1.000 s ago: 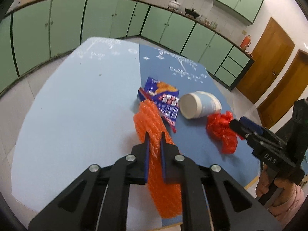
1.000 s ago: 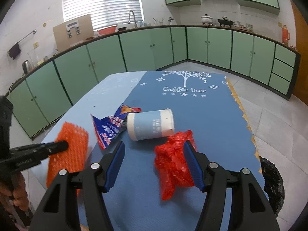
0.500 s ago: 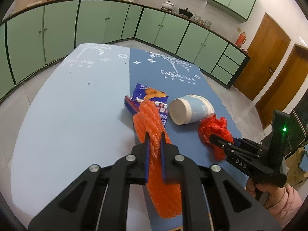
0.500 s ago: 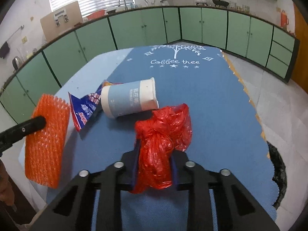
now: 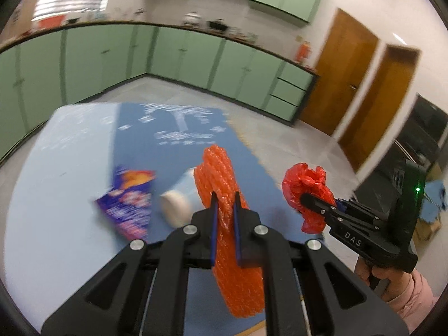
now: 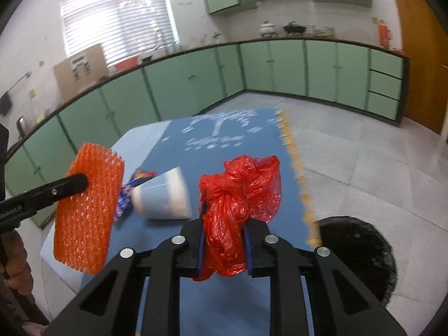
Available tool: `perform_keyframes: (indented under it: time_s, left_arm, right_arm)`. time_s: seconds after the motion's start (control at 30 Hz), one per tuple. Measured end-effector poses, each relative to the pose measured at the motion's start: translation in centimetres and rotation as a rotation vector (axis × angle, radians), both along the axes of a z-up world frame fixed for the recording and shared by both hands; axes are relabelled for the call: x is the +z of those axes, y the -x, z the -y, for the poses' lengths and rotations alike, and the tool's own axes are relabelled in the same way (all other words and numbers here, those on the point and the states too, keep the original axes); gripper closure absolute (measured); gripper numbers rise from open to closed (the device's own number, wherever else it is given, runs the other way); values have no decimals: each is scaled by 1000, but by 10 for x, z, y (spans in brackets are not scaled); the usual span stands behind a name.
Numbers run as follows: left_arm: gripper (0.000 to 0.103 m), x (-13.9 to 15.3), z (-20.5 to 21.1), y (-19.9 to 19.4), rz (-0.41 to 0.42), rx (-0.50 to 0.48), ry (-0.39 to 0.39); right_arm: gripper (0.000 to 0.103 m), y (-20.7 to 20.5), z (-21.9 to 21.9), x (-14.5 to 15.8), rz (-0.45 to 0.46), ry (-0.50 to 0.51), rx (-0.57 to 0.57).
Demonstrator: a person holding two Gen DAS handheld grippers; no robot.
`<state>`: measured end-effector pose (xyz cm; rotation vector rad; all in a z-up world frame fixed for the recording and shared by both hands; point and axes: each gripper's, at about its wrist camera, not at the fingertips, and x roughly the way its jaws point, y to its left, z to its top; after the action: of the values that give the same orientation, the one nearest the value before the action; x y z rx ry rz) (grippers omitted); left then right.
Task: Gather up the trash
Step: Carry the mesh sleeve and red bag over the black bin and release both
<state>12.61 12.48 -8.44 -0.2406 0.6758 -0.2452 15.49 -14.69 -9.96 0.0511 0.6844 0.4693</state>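
Observation:
My left gripper is shut on an orange foam net and holds it off the table; the net also shows in the right wrist view. My right gripper is shut on a crumpled red plastic bag, lifted above the table; the bag also shows in the left wrist view. A paper cup lies on its side on the blue tablecloth. A blue snack wrapper lies to the cup's left.
A black bin bag opening sits on the floor past the table's right edge. Green cabinets line the walls. Brown doors stand to the right.
Both grippers have lifted, raising the orange net and the red bag off the table. The right gripper went from open around the bag to shut on it a second ago.

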Motion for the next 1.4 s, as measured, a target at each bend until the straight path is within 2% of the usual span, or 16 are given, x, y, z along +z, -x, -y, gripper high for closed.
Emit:
perform_keyframes:
  time_s: [0.23, 0.4, 0.57, 0.67, 0.7, 0.77, 0.8, 0.83, 0.87, 1.07, 1.13, 1.27, 1.4]
  left_arm:
    - [95, -3, 99, -44, 24, -210, 6]
    - [95, -20, 175, -83, -11, -350, 41]
    - [94, -45, 226, -112, -64, -427, 26]
    - [85, -63, 247, -129, -110, -452, 6]
    - [75, -71, 253, -135, -130, -453, -6]
    - [66, -79, 258, -140, -147, -452, -16]
    - [64, -84, 260, -143, -160, -454, -20]
    - [64, -87, 261, -145, -168, -453, -19]
    - [63, -89, 261, -146, -174, -450, -20]
    - [61, -75, 235, -136, -145, -405, -11]
    - [54, -63, 215, -128, -110, -361, -13]
    - [48, -37, 168, -105, -36, -236, -26]
    - [40, -16, 104, -77, 35, -63, -76]
  right_arm:
    - [82, -5, 94, -4, -5, -1, -208]
    - [82, -11, 153, -24, -45, 19, -335]
    - [81, -20, 192, -54, -110, 50, -417]
    - [74, -25, 207, -71, -144, 72, -444]
    - [71, -24, 209, -75, -153, 77, -448]
    - [62, -29, 213, -86, -175, 91, -461]
    - [59, -31, 215, -91, -184, 94, -464]
    - [51, -33, 216, -95, -193, 96, -467]
    - [49, -34, 217, -97, -199, 99, -472]
    - [48, -28, 215, -95, -194, 100, -483]
    - [44, -23, 209, -87, -170, 100, -474]
    - [36, -20, 189, -62, -106, 80, -435]
    - [23, -19, 150, -30, -19, 50, -359]
